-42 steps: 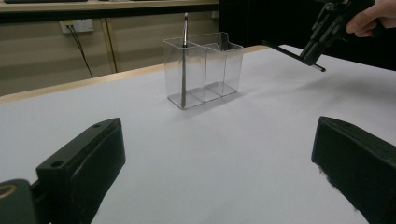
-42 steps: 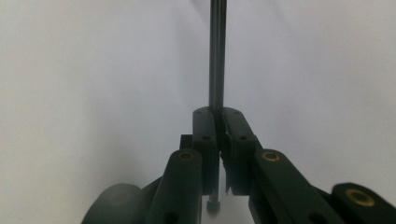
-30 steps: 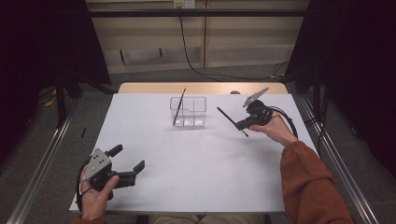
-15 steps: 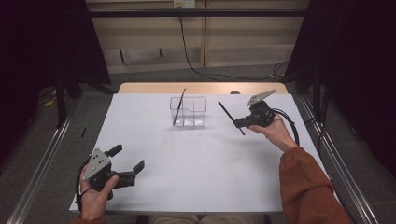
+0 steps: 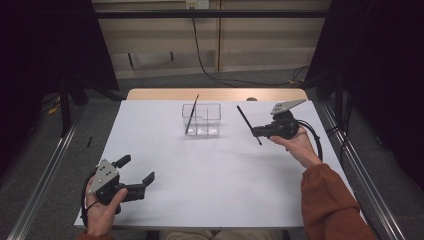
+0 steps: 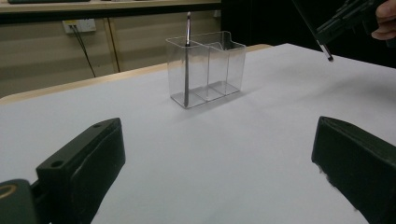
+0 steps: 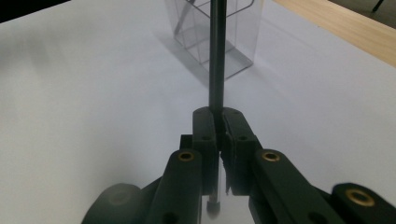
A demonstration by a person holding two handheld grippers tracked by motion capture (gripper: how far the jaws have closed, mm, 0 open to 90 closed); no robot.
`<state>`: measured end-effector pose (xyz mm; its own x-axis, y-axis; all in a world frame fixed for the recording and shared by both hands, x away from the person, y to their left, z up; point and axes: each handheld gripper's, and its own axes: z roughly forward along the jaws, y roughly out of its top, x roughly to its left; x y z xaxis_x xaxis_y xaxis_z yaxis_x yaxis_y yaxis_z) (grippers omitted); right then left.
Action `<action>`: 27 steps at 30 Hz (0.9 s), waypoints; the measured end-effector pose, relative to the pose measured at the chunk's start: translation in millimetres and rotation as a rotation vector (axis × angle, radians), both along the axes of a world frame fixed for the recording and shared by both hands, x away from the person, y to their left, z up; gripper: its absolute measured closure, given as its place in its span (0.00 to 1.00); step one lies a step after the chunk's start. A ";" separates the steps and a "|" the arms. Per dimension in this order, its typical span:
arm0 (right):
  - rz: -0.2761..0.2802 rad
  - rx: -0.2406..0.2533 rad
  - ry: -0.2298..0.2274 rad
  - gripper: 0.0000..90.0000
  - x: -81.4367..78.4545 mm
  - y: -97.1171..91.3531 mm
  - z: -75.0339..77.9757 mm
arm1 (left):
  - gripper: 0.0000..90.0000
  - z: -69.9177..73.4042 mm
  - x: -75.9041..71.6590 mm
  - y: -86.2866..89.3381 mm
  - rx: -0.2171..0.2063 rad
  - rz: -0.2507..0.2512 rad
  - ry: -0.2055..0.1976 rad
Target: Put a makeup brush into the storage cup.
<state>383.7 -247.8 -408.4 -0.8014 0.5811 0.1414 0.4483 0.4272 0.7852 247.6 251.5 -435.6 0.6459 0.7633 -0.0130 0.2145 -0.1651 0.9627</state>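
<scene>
We see a white-topped rectangular table (image 5: 200, 200) with a pale wooden far edge; behind it stands a beige panelled wall (image 5: 250, 45), a black cable (image 5: 205, 65) hanging down it; grey floor (image 5: 45, 150) flanks the table; darkness either side.

We count two thin dark rods: one (image 5: 192, 114) standing tilted in the container, one (image 5: 248, 124) at three o'clock of it. There is one clear three-compartment container (image 5: 202, 120) on one desk (image 5: 210, 175), and two claws (image 5: 132, 176) (image 5: 256, 132).
</scene>
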 end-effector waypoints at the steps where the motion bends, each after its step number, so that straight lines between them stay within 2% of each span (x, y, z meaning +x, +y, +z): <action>1: 0.005 0.001 -0.001 0.94 -1.4 0.5 0.7 | 0.03 0.0 -0.1 -0.5 0.000 -0.001 0.001; 8: 0.043 0.020 -0.002 0.94 -15.1 2.7 4.8 | 0.03 -0.4 0.2 -0.3 -0.002 0.005 0.006; 13: 0.069 0.014 0.001 0.94 -21.1 6.4 4.6 | 0.03 -0.5 0.3 -0.7 -0.003 0.005 0.008; 23: 0.153 -0.041 -0.003 0.94 -38.8 21.9 8.5 | 0.03 -0.5 0.4 -0.9 -0.011 -0.001 0.010; 27: 0.197 -0.046 0.002 0.94 -43.4 31.6 11.1 | 0.03 -0.7 0.7 -1.8 -0.019 0.000 0.018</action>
